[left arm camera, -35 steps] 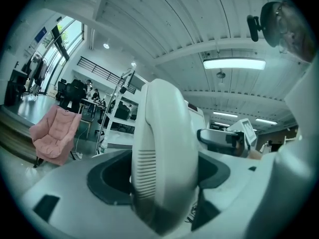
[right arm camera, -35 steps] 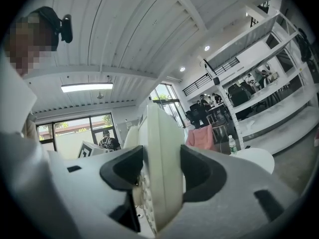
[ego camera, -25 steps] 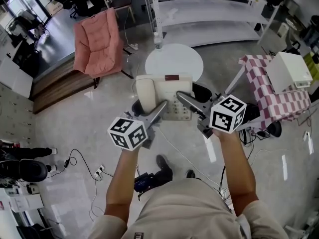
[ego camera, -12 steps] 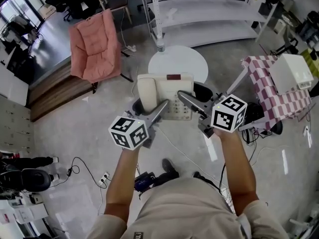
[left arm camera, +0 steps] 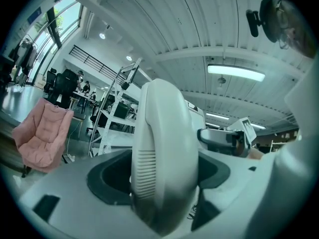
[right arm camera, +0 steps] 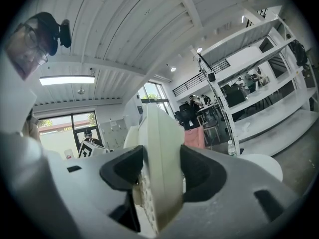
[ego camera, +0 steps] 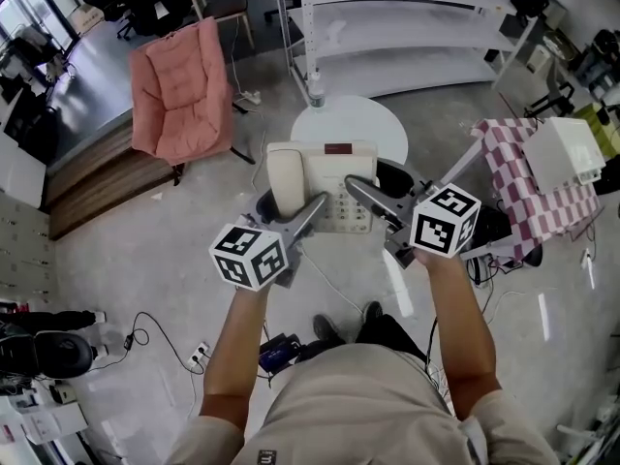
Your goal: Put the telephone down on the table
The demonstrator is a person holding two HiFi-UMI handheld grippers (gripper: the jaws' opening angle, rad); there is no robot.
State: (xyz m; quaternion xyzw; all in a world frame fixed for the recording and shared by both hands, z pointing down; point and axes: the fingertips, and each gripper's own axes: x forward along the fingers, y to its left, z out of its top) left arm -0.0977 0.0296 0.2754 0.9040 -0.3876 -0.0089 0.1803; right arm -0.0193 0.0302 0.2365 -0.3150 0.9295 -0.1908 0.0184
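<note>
A cream desk telephone [ego camera: 320, 184] hangs in the air in front of me, held level from both sides. My left gripper [ego camera: 317, 205] is shut on its left end, where the handset [left arm camera: 162, 158] fills the space between the jaws. On the keypad side, my right gripper [ego camera: 355, 187] is shut on the telephone's thin edge [right arm camera: 158, 173]. A small round white table [ego camera: 363, 124] stands on the floor just beyond the telephone. In the left gripper view the right gripper [left arm camera: 224, 139] shows past the handset.
A pink armchair [ego camera: 184, 90] stands at the far left, and white metal shelving [ego camera: 407, 17] runs along the back. At the right is a table with a checked cloth [ego camera: 528, 197] and a white box [ego camera: 567, 153] on it. A bottle [ego camera: 315, 93] stands by the shelf post, and cables [ego camera: 145, 318] lie on the floor.
Both grippers keep the same hold on the telephone. The room has shifted slightly in the head view and my feet have moved below, so I have stepped a little.
</note>
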